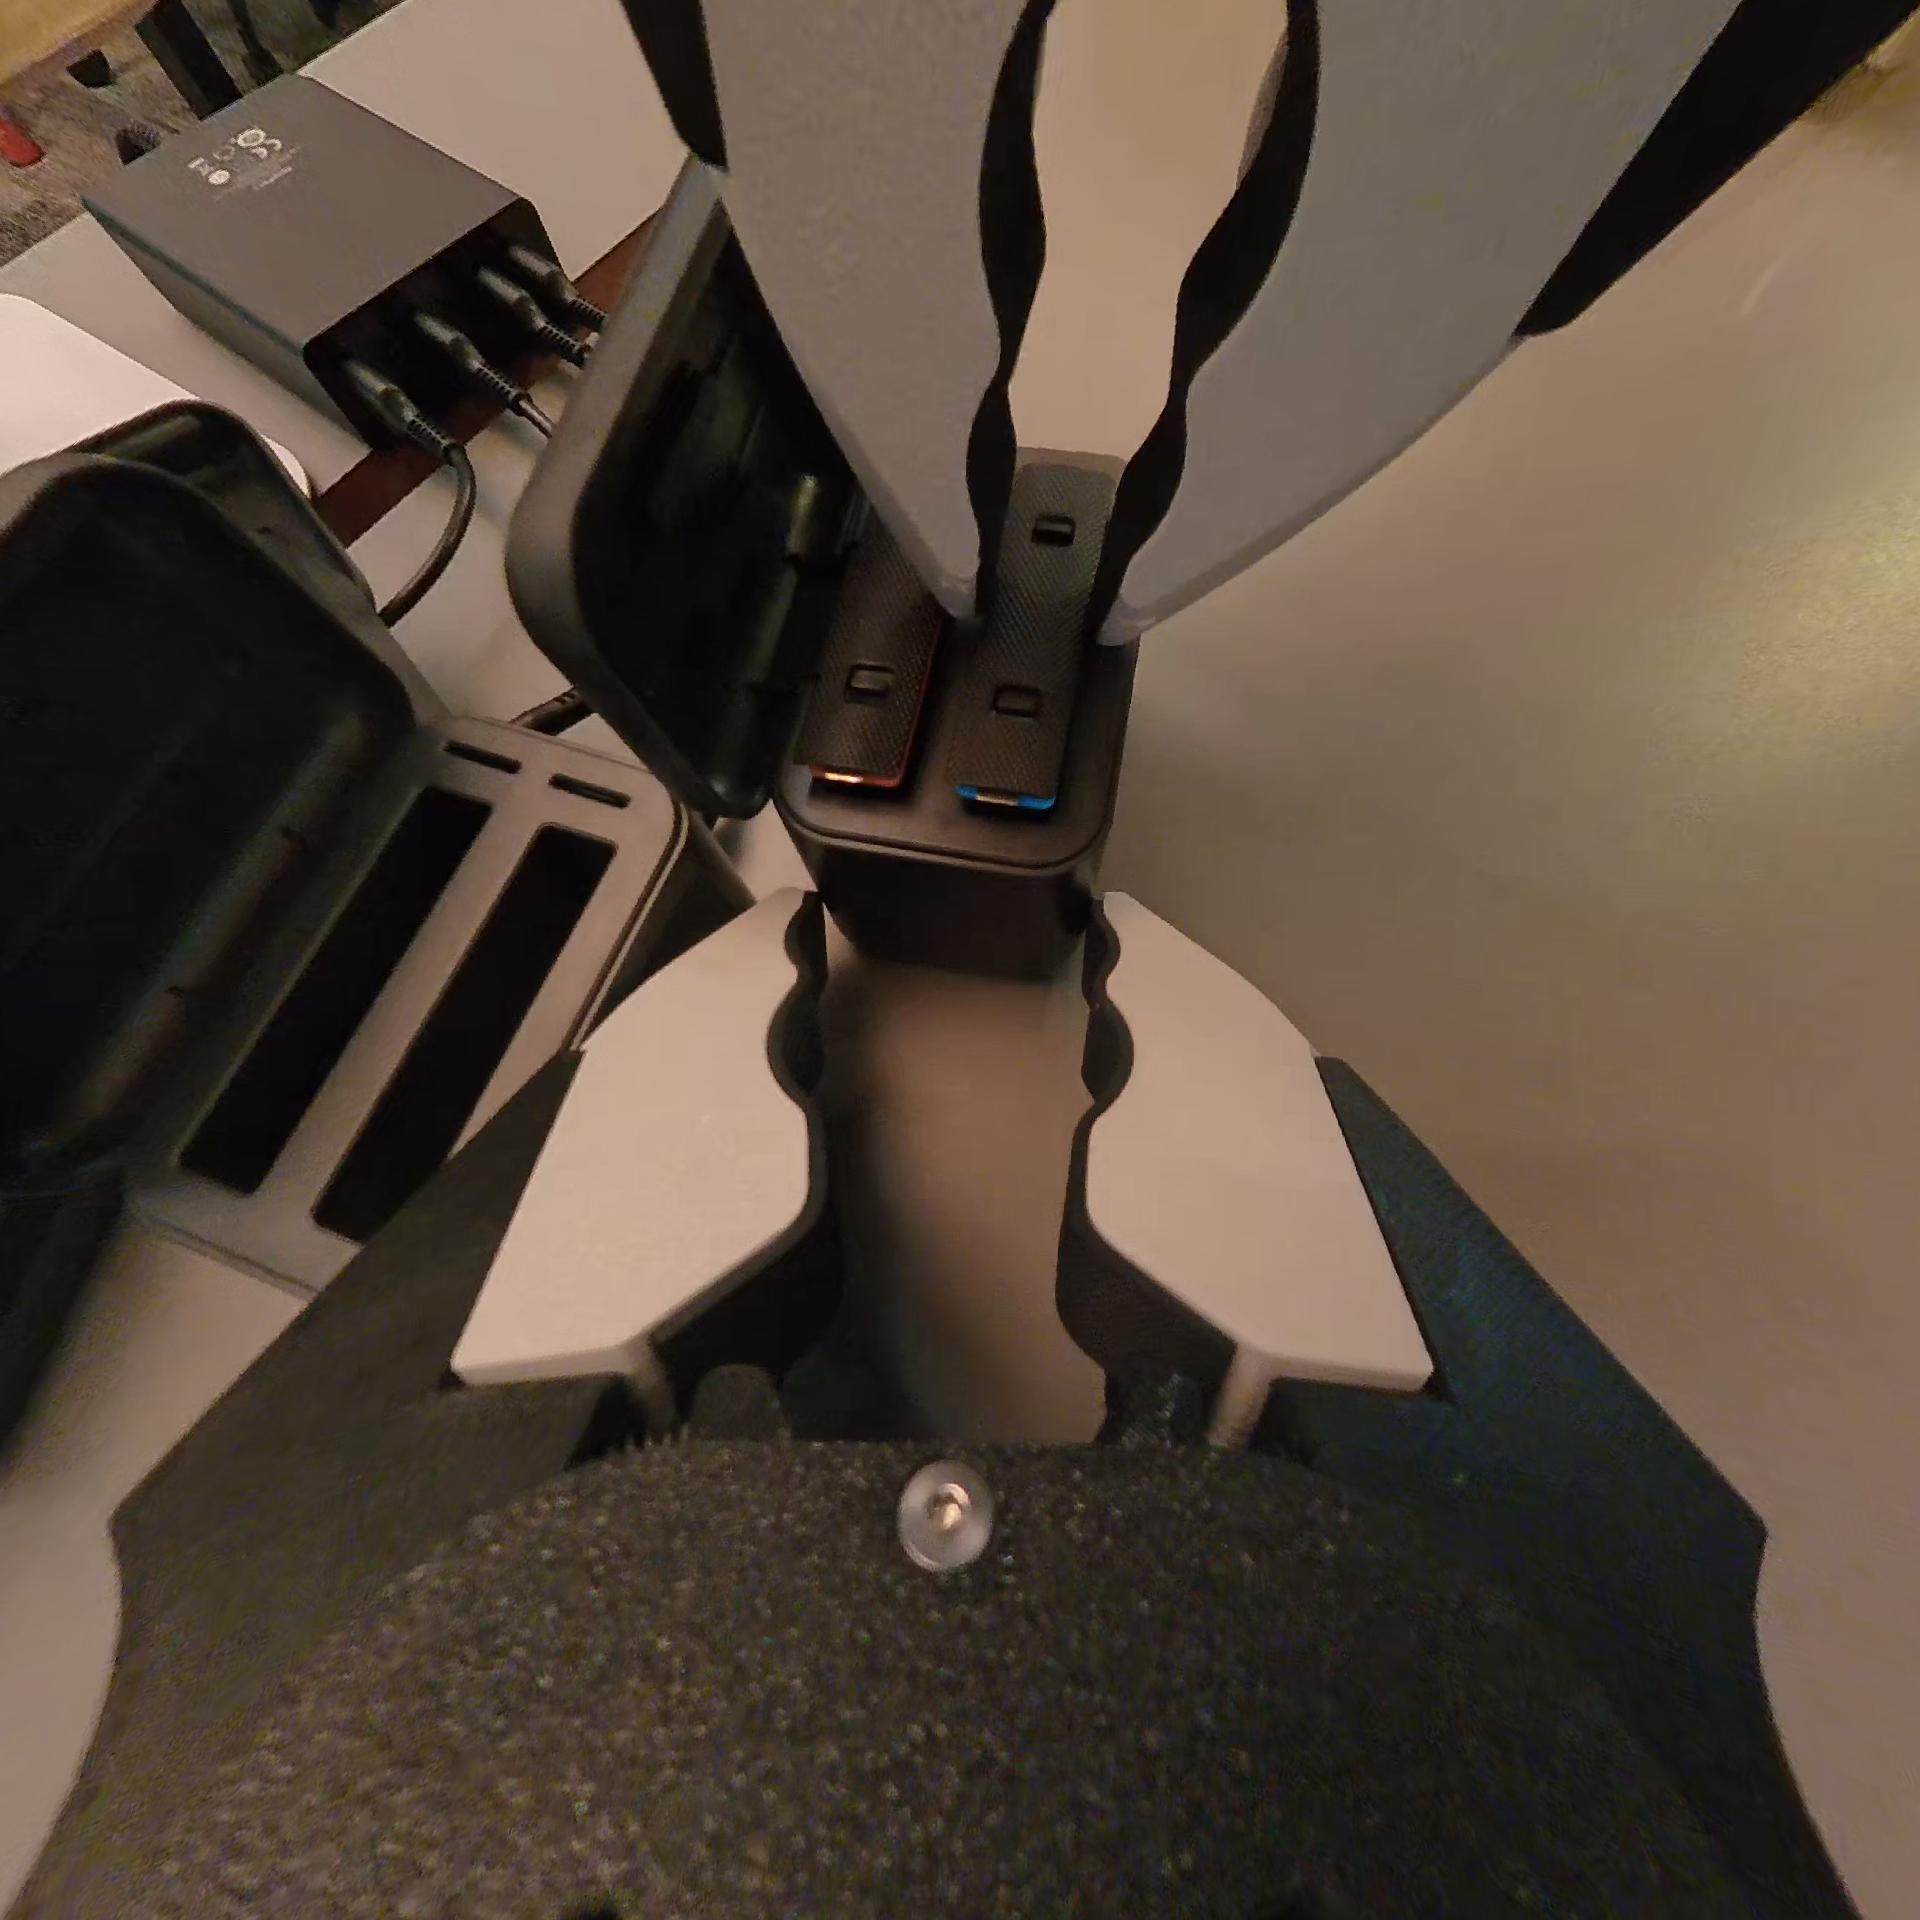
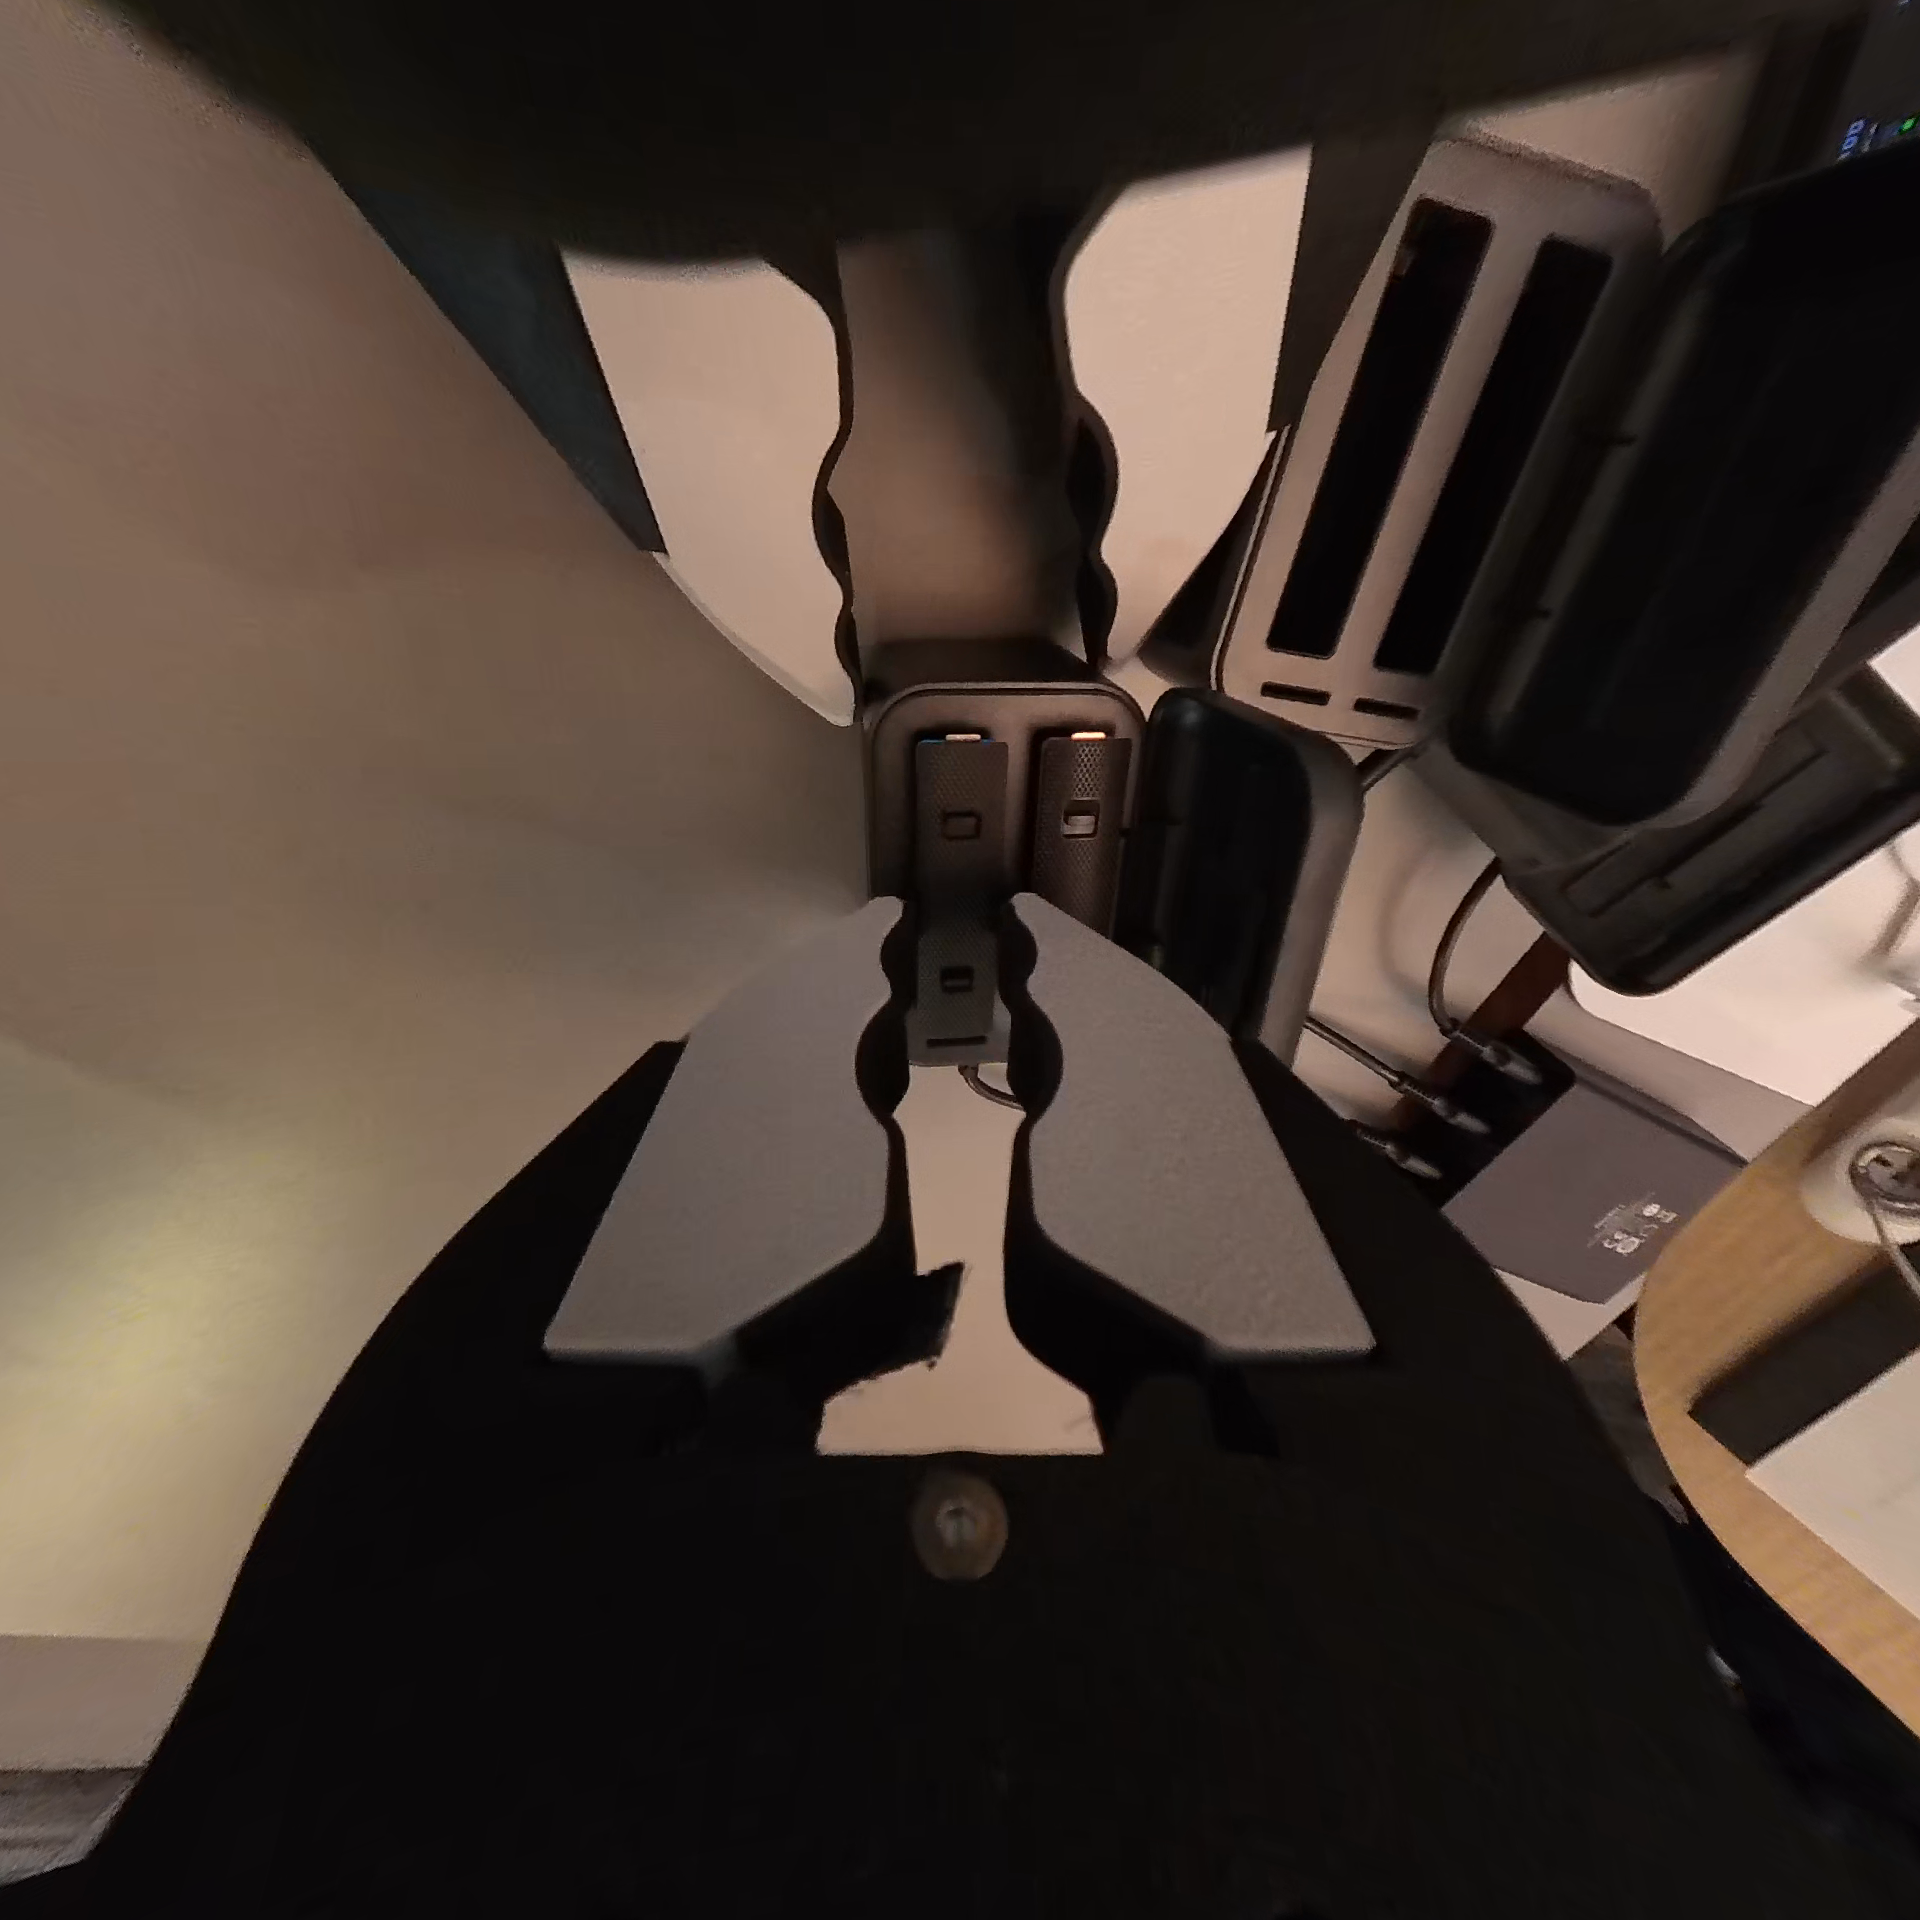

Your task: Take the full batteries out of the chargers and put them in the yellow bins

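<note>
Your left claw (image 1: 951,935) clamps the base of the small open charger (image 1: 940,883) on the white table (image 1: 1507,831). Your right claw (image 2: 954,914) is closed on the blue-tipped battery (image 2: 958,831), partly raised from its slot beside the orange-tipped battery (image 2: 1081,821).

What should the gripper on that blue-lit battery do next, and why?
Probably pull it straight up out of the charger. The right gripper looks closed on the blue-lit battery, while the left gripper braces the charger's body.
</note>
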The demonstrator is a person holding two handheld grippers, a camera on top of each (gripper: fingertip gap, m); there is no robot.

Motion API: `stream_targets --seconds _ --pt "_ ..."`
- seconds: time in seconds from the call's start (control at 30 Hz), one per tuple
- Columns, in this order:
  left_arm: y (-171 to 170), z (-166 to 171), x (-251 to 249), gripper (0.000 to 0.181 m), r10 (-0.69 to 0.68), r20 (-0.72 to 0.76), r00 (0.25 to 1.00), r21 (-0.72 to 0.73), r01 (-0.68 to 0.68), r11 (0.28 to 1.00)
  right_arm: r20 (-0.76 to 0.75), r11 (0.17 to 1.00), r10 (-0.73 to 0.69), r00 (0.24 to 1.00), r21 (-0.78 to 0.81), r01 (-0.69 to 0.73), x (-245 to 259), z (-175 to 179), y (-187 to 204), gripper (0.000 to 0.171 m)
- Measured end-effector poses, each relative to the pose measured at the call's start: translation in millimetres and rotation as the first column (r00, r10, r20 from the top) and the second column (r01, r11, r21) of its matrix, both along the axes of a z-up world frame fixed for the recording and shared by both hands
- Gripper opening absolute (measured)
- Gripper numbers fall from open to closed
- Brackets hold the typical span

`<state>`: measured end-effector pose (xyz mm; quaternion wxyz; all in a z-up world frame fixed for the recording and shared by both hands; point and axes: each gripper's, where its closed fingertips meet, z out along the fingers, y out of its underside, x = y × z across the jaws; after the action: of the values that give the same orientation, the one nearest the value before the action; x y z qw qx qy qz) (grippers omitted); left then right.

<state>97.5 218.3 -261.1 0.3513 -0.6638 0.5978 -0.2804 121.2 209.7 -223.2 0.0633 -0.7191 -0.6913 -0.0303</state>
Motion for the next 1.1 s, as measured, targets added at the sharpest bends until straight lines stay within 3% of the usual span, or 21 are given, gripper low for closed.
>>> stream_targets --seconds 0.2,0.23,0.27,0.37,0.6,0.7,1.1 --pt "2 0 -1 0.046 0.010 0.001 1.000 -0.011 -0.010 1.000 -0.077 1.000 -0.015 0.997 0.001 0.016 -3 7 2 0.013" --pt "2 -1 -2 0.035 0.013 -0.011 1.000 -0.019 -0.013 1.000 -0.071 1.000 -0.015 0.997 0.012 0.016 -1 9 4 0.013" --pt "3 -4 -5 0.000 0.010 -0.035 0.999 0.000 -0.010 1.000 -0.071 1.000 -0.016 0.997 0.014 0.017 0 12 6 0.013" --pt "2 -4 -5 0.000 0.004 -0.044 0.999 0.029 -0.003 1.000 -0.086 0.999 -0.030 0.996 -0.017 0.029 1 13 3 0.013" --pt "-2 -2 3 0.053 0.000 -0.019 1.000 0.008 0.000 1.000 -0.131 0.999 -0.035 0.991 -0.005 0.035 4 2 -3 0.013" --pt "-7 5 10 0.063 -0.023 0.031 0.999 0.017 0.022 1.000 -0.167 1.000 -0.020 0.986 -0.002 0.020 0 1 -6 0.013" --pt "-4 3 8 0.056 0.009 -0.001 1.000 -0.007 -0.009 1.000 -0.253 1.000 -0.016 0.967 -0.002 0.016 -8 6 -5 0.013"
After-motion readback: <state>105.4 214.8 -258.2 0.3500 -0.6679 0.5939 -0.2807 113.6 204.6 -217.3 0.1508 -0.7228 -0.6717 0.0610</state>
